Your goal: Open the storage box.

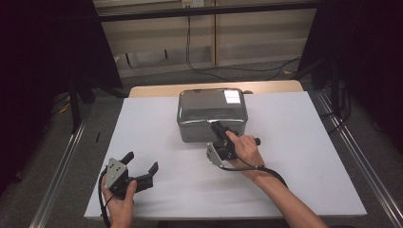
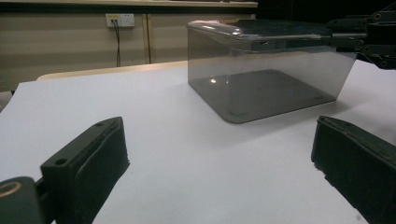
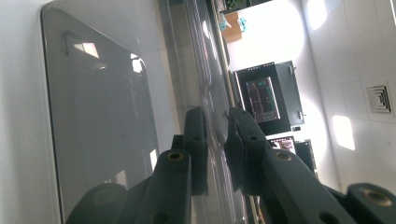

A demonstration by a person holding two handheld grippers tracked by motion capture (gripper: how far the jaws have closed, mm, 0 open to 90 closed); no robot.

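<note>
So the smoky clear plastic box (image 1: 212,114) sits toward 12 o'clock on the white tabletop (image 1: 294,156), lid (image 2: 261,29) on, nothing inside as far as I can see.

The right hand-held gripper (image 1: 218,127) is at the box's near edge, around its 6 o'clock, turned on its side. In the right gripper view the jaws are pinched down tight on the thin lip of the lid, with the clear plastic sandwiched between the black pads (image 3: 198,140). So it's clamped on the lid rim, about as closed as it gets.

The left hand-held gripper (image 1: 141,166) sits down at 7 o'clock on the tabletop, well apart from the box, jaws spread wide and holding nothing.

My read on handling: this box looks light and rigid, but glossy, so slippery. The walls are probably thin enough to flex a bit, and hard plastic like this can crack if twisted. The overhanging lid lip is the obvious place to grab, and that's where the right one is. Since the box is empty, I'd guess lifting the lid drags the whole box up unless the left one braces the base, say at the wall near 8 o'clock.
</note>
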